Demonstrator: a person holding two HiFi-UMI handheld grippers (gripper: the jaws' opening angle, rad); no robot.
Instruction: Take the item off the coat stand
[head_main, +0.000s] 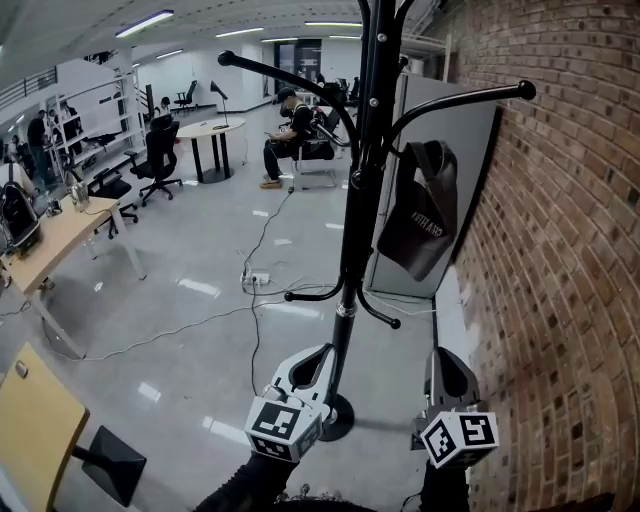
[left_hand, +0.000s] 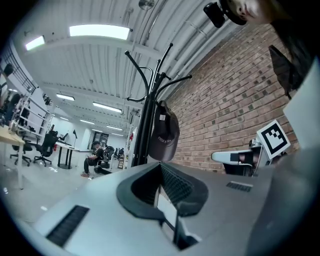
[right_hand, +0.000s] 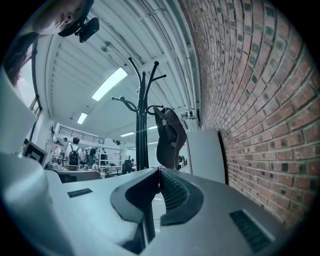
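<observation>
A black coat stand (head_main: 358, 200) rises straight ahead of me, next to the brick wall. A dark cap (head_main: 420, 215) with pale lettering hangs from its right-hand hook. My left gripper (head_main: 312, 362) is low in front of the stand's pole, jaws together and empty. My right gripper (head_main: 448, 360) is beside it near the wall, below the cap, also shut and empty. In the left gripper view the cap (left_hand: 164, 136) hangs above the jaws (left_hand: 161, 167), well apart from them. The right gripper view shows the cap (right_hand: 170, 137) ahead and above the jaws (right_hand: 159, 172).
The brick wall (head_main: 560, 260) runs close along the right. A grey panel (head_main: 440, 180) leans on it behind the stand. Cables and a power strip (head_main: 258, 279) lie on the floor. Desks (head_main: 60, 240) and office chairs stand left; a person (head_main: 290, 135) sits far back.
</observation>
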